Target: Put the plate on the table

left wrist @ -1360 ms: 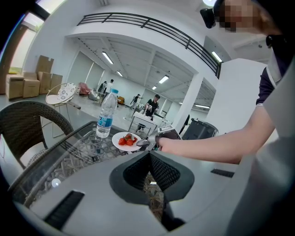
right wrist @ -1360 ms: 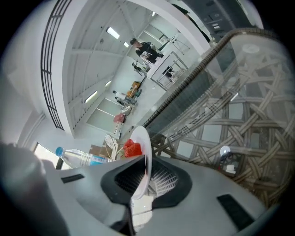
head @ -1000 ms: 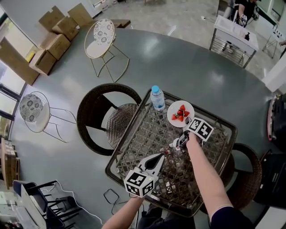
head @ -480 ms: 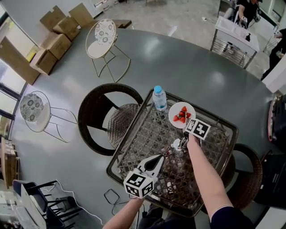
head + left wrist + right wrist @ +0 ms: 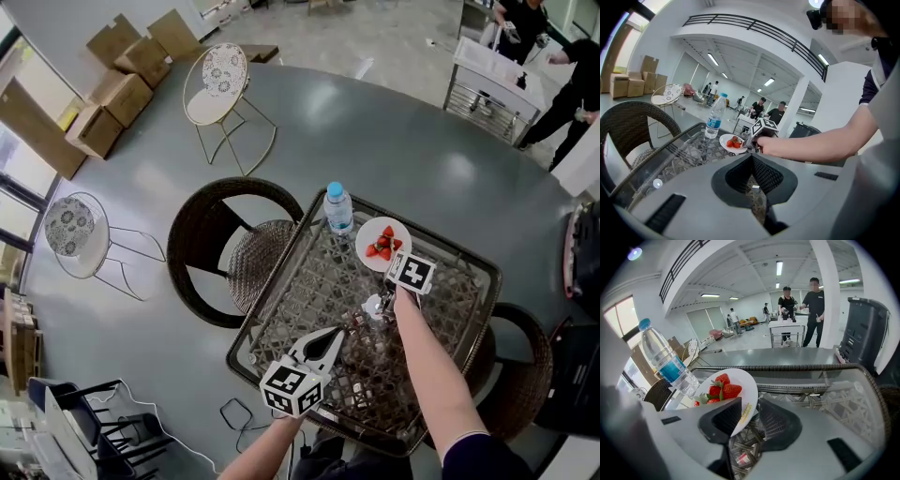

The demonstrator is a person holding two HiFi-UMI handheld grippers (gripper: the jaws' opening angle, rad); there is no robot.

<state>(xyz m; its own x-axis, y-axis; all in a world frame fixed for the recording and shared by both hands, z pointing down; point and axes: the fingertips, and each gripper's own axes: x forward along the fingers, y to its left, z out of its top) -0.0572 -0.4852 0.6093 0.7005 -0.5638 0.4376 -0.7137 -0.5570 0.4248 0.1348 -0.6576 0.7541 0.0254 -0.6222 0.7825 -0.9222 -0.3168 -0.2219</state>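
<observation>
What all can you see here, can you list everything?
table: one, glass on dark wicker, centre
plate: one, white, tilted, far side of table
strawberries: several, red, on plate
water bottle: one, clear, blue cap, beside plate
wicker chairs: two, dark, flanking table
wire chairs: two, gold, white seats, left
cardboard boxes: several, brown, upper left
right gripper: jaws on plate rim
left gripper: jaws together, empty

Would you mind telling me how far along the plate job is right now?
Done: the right gripper is clamped on the rim of the plate, with strawberries on it. In hand: the plate is over the far part of the table, beside the bottle; I cannot tell whether it touches the top. Left: set it down and let go. The left gripper is shut and empty.
</observation>
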